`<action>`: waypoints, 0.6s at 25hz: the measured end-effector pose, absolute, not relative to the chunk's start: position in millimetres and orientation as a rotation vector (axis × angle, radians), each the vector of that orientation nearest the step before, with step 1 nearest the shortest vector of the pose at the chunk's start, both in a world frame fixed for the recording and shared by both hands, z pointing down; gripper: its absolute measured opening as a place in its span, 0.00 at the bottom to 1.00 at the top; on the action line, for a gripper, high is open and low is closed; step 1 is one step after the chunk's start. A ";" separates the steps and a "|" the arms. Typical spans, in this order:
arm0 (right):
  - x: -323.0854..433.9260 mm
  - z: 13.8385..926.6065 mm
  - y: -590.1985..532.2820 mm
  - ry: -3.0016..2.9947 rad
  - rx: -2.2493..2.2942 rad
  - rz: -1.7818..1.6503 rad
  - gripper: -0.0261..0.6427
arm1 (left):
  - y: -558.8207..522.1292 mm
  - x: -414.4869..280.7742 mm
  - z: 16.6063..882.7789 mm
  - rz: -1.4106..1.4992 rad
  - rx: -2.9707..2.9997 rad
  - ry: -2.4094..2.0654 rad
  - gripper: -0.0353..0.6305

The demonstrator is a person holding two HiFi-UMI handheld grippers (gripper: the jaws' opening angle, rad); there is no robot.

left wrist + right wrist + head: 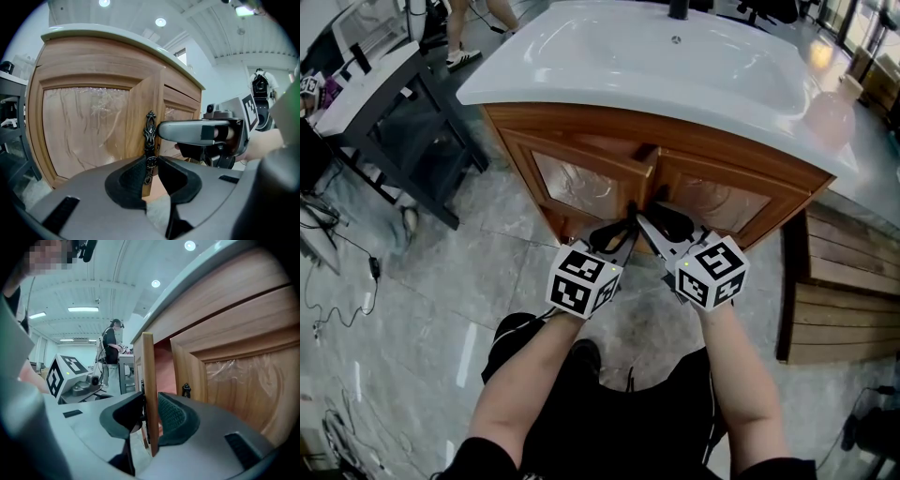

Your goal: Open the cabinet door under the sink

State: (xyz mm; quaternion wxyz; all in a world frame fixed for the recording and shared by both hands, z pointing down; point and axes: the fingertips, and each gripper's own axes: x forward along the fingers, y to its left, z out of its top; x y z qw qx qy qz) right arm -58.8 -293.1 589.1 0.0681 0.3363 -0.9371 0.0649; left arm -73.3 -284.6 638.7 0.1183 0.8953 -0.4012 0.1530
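Left gripper (151, 164) clenched the handle (150, 133); right gripper (151, 413) stood released astride the door (149, 371) edge, lower centre; stiff wood looked light-swinging, best taken by the handle

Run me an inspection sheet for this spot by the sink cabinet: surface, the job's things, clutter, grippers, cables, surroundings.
Surface: grey marbled floor; white sink top looks bare.
Job's things: wooden cabinet; left door swung partly open, right door looks closed; plastic film on both panels.
Clutter: nothing seen in front of the cabinet.
Grippers: left gripper shut on the left door's ornate handle; right gripper open, jaws either side of that door's free edge.
Cables: loose cables on the floor at the left.
Surroundings: dark table at left, slatted wooden bench at right, a person standing in the background.
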 end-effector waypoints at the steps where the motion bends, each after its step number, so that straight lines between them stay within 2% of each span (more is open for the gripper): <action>1: -60.5 589.6 -293.7 -2.826 1.008 0.199 0.21 | -284.4 -73.3 638.8 0.446 2.620 -1.172 0.18; 15: -71.5 588.9 -277.0 -2.856 0.824 0.173 0.20 | -268.6 -81.5 637.3 0.464 2.656 -1.117 0.18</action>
